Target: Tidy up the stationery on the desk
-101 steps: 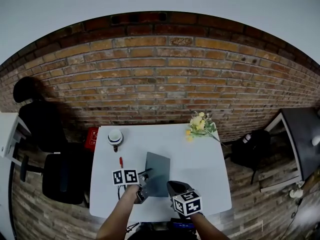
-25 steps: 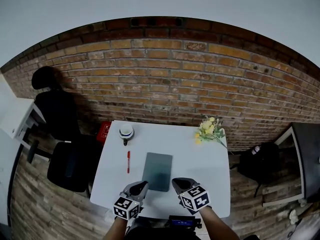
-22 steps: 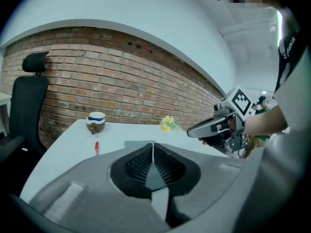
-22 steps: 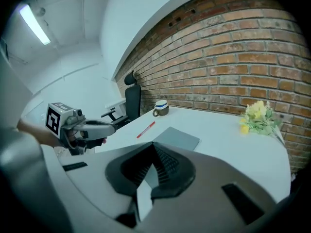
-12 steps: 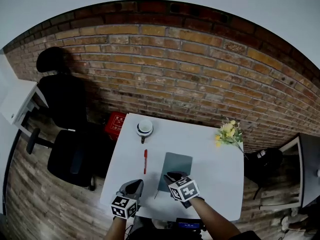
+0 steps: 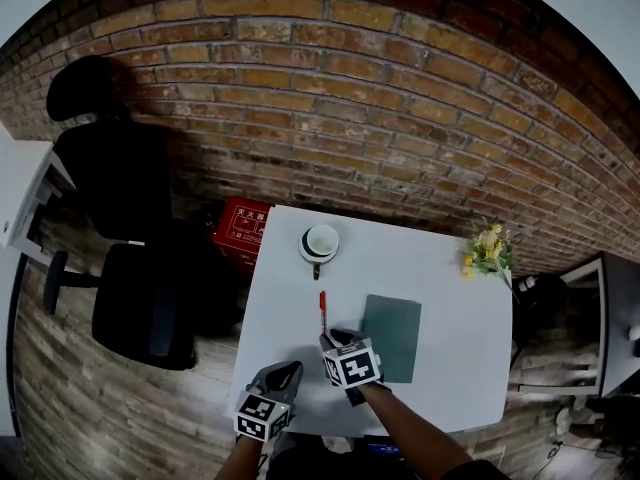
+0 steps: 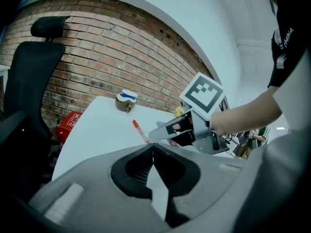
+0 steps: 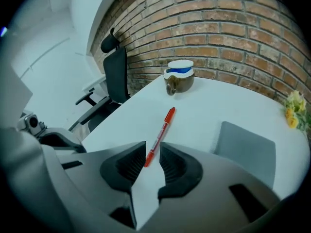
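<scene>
Right gripper (image 8: 152,152): jaws partly open, straddling the near end of the red pen (image 8: 160,134), no grip yet. Pen lies flat on tabletop (image 6: 440,268), left of grey notebook (image 6: 392,336). Left gripper (image 7: 153,147): jaws closed, empty. Judgement: lower, centre on barrel, close squarely.

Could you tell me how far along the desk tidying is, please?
Done: nothing visibly; the red pen and grey notebook lie loose on the desk. In hand: the open right hand-held gripper has the pen's near end between its jaws, ungripped. The left hand-held gripper is shut, empty. Left: grasping and stowing the pen, probably the notebook too.
</scene>
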`<act>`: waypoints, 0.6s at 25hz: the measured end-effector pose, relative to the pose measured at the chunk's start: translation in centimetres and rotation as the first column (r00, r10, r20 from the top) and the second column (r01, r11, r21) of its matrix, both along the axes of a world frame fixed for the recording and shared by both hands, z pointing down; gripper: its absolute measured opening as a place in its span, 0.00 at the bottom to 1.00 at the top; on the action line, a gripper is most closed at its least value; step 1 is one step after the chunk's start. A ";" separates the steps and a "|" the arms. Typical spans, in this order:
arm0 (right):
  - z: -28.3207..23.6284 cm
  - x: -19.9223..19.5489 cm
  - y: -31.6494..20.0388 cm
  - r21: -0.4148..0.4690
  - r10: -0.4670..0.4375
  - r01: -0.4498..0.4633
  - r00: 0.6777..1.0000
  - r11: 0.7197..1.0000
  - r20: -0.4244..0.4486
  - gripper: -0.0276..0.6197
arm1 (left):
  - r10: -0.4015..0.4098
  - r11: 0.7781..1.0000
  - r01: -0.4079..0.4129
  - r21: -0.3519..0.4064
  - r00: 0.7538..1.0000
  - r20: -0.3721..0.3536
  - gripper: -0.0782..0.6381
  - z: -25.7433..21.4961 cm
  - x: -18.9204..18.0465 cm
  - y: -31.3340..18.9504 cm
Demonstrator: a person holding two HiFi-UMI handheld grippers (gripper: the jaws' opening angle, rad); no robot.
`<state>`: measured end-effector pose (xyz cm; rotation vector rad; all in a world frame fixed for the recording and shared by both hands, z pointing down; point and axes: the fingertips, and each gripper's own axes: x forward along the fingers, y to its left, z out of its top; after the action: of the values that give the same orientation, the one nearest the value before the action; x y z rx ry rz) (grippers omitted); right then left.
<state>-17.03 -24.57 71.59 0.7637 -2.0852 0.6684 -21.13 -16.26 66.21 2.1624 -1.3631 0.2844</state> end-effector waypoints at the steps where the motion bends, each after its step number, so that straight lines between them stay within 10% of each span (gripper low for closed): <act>1: 0.4 -0.4 -0.2 0.003 0.024 -0.024 1.000 1.000 -0.014 0.19 | 0.012 1.000 -0.012 -0.008 1.000 -0.003 0.13 0.3 -0.3 0.2; 15: 2.4 -0.8 -1.9 0.058 0.198 -0.192 0.970 0.980 -0.141 0.12 | 0.060 0.997 -0.063 -0.049 0.997 -0.044 0.13 2.0 -3.5 -0.4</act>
<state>-17.80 -26.46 74.01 1.0219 -1.9130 0.6537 -24.60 -16.70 68.16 2.1590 -1.2543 0.2916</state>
